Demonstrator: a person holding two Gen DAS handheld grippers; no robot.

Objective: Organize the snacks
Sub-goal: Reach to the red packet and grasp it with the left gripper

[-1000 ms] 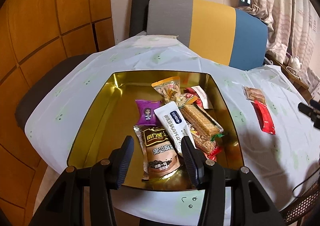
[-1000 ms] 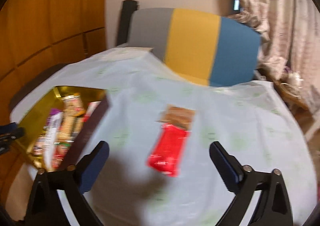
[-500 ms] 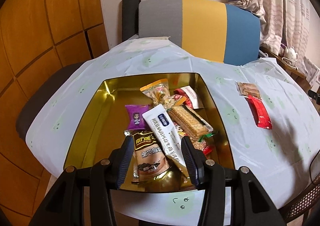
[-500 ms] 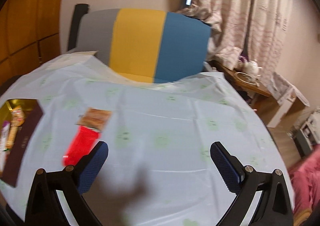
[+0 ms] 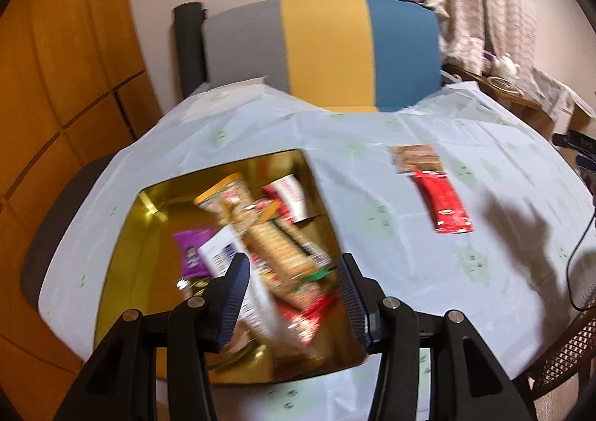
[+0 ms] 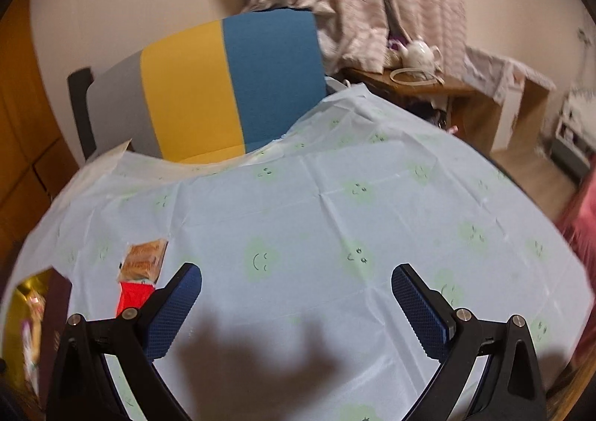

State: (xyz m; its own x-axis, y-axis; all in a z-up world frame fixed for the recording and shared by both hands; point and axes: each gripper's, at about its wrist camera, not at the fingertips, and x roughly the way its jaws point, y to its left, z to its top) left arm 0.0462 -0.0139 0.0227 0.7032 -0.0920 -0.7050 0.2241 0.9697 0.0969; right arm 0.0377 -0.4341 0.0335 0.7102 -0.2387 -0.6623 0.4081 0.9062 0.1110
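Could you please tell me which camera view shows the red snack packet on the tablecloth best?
The left wrist view: the red snack packet lies whole and unobstructed. The right wrist view shows only its upper end, the rest hidden behind a finger of the right tongs.

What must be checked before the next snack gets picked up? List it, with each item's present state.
1. Left gripper empty, jaws apart: ok.
2. Right gripper empty, jaws wide: ok.
3. Gold tin has bare floor on its left side: ok.
4. Red packet and brown packet on the tablecloth, outside the tin: not ok.
5. Right gripper lined up on the red packet: not ok, the packet sits off its left finger.
6. Tin contents sharp enough to sort: cannot tell, blurred.
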